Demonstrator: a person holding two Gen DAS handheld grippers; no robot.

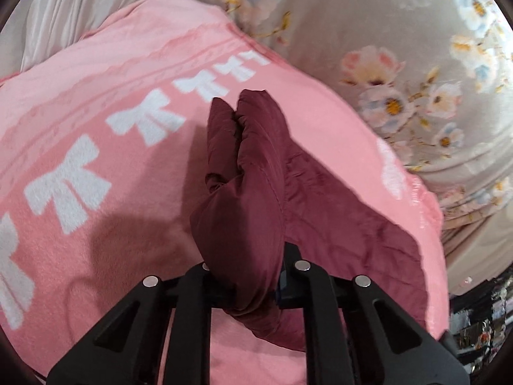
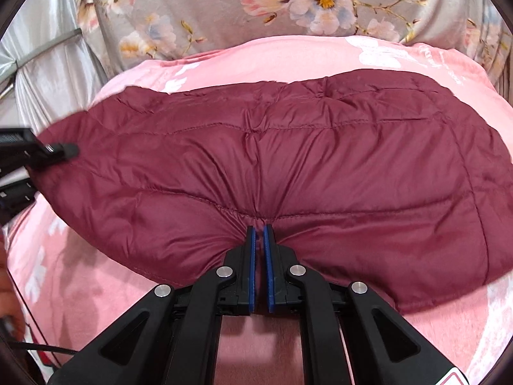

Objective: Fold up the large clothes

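A maroon quilted puffer garment (image 2: 288, 166) lies spread across a pink blanket (image 2: 96, 288) with white bows. My right gripper (image 2: 259, 227) is shut on the garment's near edge, its blue pads pinching a fold of fabric. My left gripper (image 1: 253, 276) is shut on a bunched fold of the same garment (image 1: 250, 192), which drapes over and hides its fingertips. The left gripper also shows in the right wrist view (image 2: 61, 150), holding the garment's left end.
A grey floral bed sheet (image 1: 400, 48) lies beyond the pink blanket (image 1: 80, 240). Silver-grey fabric (image 2: 48, 73) hangs at the far left. Dark clutter (image 1: 481, 320) lies past the blanket's right edge. A thin black cable (image 2: 41, 348) runs at lower left.
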